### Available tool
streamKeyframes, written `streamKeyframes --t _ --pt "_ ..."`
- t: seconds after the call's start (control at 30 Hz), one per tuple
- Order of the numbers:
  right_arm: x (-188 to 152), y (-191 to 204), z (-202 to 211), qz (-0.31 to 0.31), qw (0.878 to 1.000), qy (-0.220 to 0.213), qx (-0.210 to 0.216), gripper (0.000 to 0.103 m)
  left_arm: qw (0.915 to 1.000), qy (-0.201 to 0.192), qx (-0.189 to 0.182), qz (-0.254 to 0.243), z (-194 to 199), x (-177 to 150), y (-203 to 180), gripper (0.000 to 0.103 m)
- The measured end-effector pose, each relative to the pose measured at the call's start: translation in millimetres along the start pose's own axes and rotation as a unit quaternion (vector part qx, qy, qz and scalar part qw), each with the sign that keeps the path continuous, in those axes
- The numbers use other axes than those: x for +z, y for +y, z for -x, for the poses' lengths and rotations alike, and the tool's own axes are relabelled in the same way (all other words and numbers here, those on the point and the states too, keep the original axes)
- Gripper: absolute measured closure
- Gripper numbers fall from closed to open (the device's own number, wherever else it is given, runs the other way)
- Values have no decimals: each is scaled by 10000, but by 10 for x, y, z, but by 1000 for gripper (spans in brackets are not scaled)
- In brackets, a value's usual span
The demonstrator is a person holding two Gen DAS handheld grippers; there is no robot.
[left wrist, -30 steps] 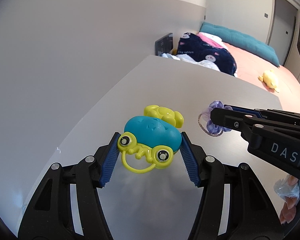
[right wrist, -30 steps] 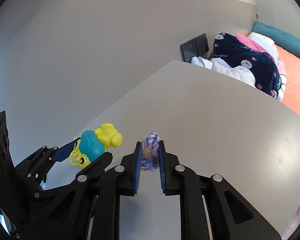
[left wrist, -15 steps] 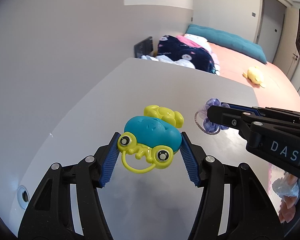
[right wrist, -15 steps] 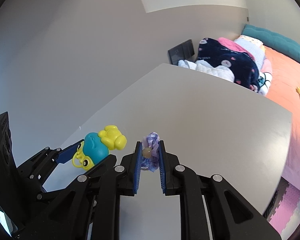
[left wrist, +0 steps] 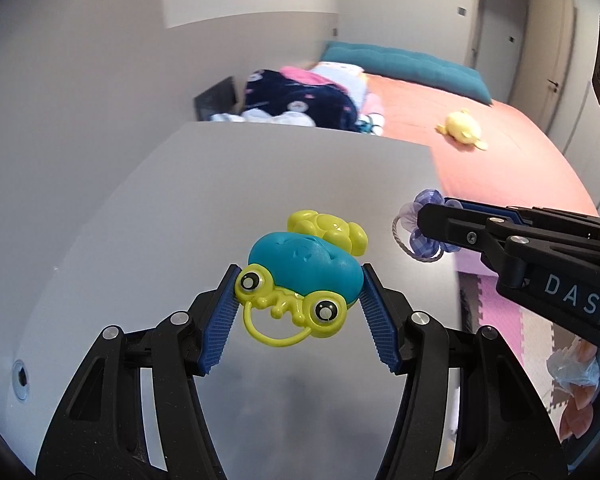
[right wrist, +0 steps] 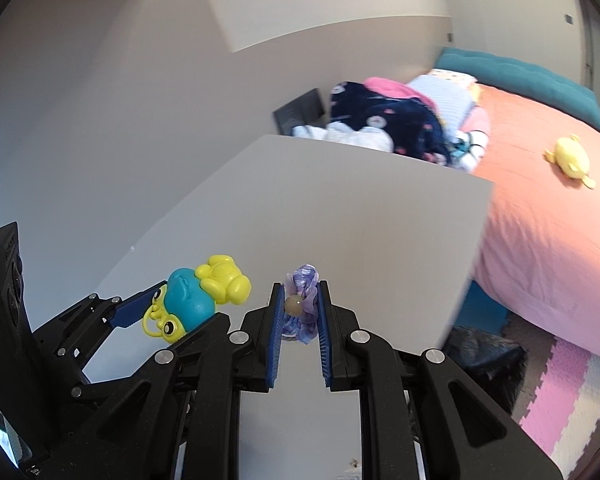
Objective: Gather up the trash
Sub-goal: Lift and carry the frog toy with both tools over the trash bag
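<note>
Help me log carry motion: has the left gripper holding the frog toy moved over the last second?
Yes. The left gripper, shut on the frog toy, swung right: the bed shifted toward the frame's centre.

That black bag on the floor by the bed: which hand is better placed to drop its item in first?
Probably the right. The right gripper, holding the purple hair tie, is nearer the table edge above the black bag. The left gripper, holding the frog toy, sits farther over the table.

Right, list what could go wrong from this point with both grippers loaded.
1. The frog toy is rounded, and the left gripper pinches only its sides, so it may slip out.
2. The purple hair tie is soft, and its loop hangs outside the right gripper, so it could snag.
3. The two grippers sit close and could collide.
</note>
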State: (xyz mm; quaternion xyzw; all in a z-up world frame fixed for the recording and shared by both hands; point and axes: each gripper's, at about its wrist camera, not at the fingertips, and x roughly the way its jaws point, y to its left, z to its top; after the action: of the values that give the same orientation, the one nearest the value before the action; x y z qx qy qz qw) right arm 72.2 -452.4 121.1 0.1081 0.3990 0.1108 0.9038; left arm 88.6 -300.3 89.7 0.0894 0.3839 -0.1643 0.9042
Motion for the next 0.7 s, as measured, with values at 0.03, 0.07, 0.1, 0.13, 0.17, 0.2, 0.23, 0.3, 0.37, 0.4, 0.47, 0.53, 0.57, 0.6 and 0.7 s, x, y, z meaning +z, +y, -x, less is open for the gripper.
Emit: streamKeyframes --t 0.03,0.07,0.1,0.13,0.17,0.2,0.23,0.3,0.37,0.4,0.47,0.53,0.57,0.6,0.7 --pt "-30 -67 48 -37 10000 -14 -46 86 10000 1 -33 -30 5 -3 -61 45" --pt "-60 -118 92 -62 9999 -23 -77 86 10000 5 -69 -65 0 -4 -135 45" --pt "-94 -200 146 -99 9999 -39 -134 86 9999 10 -115 -114 -12 -6 -232 45" --pt "-122 -259 188 -127 9998 -53 -172 86 9998 13 -147 -145 10 -23 -294 45" --pt "-145 -320 224 -162 9996 -65 -210 86 9996 16 -197 -190 4 -30 -377 45" --pt "-181 -398 267 -206 9994 -74 -265 86 9994 26 -245 -231 -4 -39 -460 45" --pt "-216 -458 307 -241 9992 -80 -314 86 9993 39 -280 -264 -8 -50 -526 45" --pt "-283 -590 380 -319 9986 -91 -415 86 9987 65 -359 -369 -27 -72 -691 45" --pt "-357 -704 460 -375 9980 -107 -503 86 9981 77 -424 -442 -23 -96 -827 45" --pt "-399 -774 504 -415 9976 -119 -549 86 9976 84 -480 -484 -35 -103 -913 45" --pt "-475 -894 579 -486 9968 -140 -625 86 9970 100 -551 -543 -50 -117 -1045 45" --pt "-557 -1034 647 -581 9956 -141 -716 86 9959 123 -646 -619 -63 -133 -1199 45" --pt "-587 -1091 675 -610 9952 -140 -750 86 9954 138 -686 -659 -70 -140 -1276 45" --pt "-636 -1160 711 -641 9945 -136 -815 86 9947 149 -727 -705 -82 -147 -1350 45" --pt "-756 -1361 802 -734 9922 -123 -1001 86 9927 182 -843 -849 -94 -183 -1570 45"
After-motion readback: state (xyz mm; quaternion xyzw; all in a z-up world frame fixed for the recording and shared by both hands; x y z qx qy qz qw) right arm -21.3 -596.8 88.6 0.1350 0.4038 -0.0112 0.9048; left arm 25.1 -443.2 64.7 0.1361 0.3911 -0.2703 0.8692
